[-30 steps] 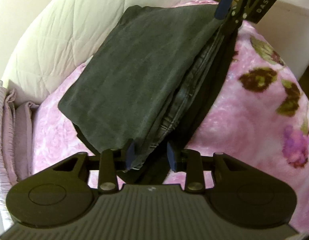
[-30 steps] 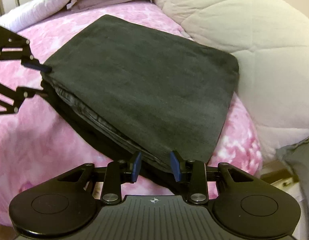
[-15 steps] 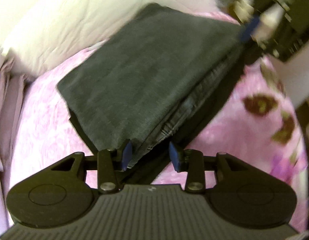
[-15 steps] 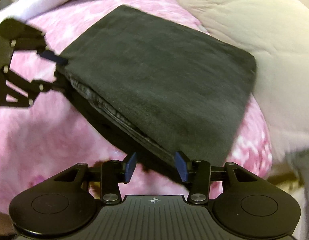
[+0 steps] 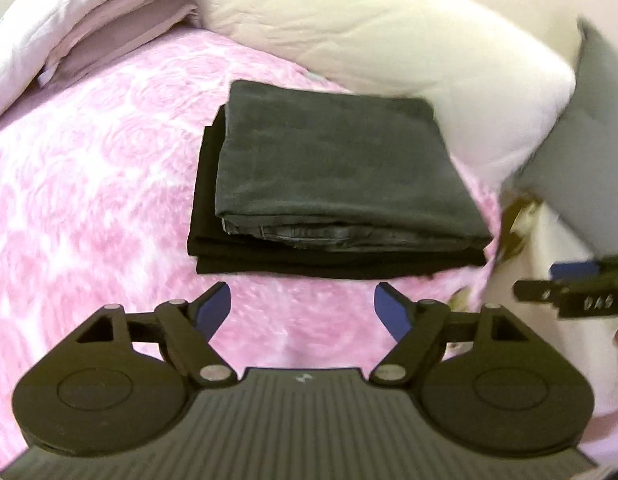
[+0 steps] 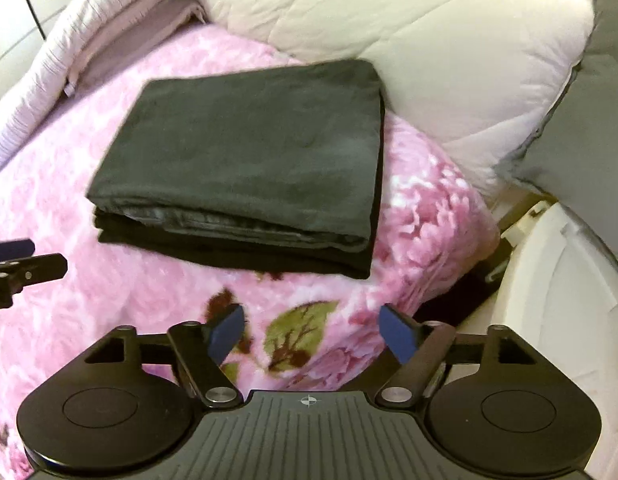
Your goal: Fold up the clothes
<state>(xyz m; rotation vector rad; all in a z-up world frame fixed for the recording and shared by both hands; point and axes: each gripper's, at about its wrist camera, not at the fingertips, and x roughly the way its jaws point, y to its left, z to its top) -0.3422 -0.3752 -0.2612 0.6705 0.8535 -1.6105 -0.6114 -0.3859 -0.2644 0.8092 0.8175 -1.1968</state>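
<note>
Folded dark clothes point(image 5: 337, 168) lie stacked on the pink floral blanket point(image 5: 89, 184). Left gripper point(image 5: 302, 308) and right gripper point(image 6: 313, 330) have just been opening; both jaws gape wide, holding nothing, clear of the stack.

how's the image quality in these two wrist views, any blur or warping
Left wrist view: fisheye bends the pink blanket edges, dark corners vignette, the folded dark clothes are slightly soft, and the right tool at the frame edge is smeared. Right wrist view: same warping, the clothes' far edge blurred, white duvet brightly lit, nearly washed out.
</note>
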